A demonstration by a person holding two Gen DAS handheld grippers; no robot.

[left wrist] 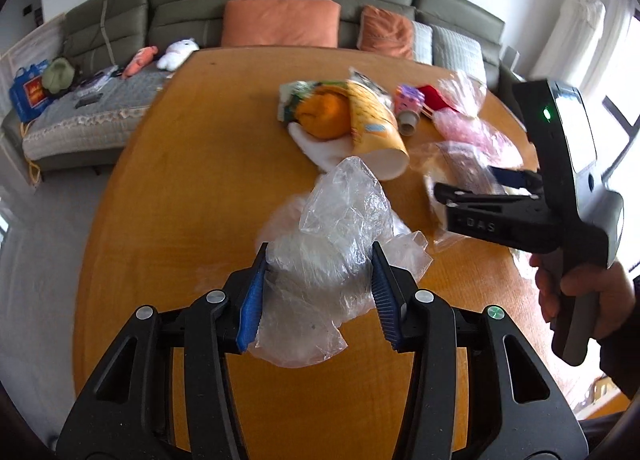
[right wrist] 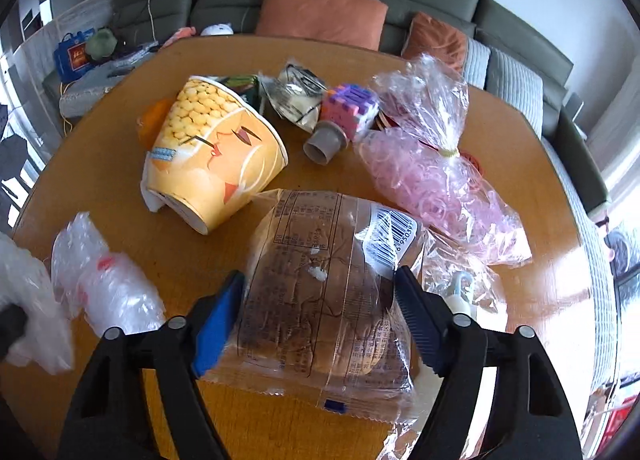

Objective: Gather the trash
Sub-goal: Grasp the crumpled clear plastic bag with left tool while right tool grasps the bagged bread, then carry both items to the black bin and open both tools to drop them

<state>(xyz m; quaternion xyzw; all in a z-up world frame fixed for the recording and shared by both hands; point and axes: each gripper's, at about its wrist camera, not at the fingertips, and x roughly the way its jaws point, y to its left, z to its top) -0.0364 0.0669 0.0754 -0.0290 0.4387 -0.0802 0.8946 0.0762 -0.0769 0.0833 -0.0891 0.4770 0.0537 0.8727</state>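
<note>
Lying between right tongs (right wrist: 320, 316): bread packet (right wrist: 324, 300).

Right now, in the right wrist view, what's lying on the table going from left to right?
Crumpled clear plastic → yellow corn-print paper cup → packaged bread between the right gripper fingers → pink bag of rubber bands.

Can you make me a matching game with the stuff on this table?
Things:
1. cup
2. bread bag
3. pink bag
4. clear bag

Places or states:
A. between the left gripper's fingers
B. lying on its side
C. tied with a yellow band
D. between the right gripper's fingers

Pairs: 1-B, 2-D, 3-C, 4-A
</note>
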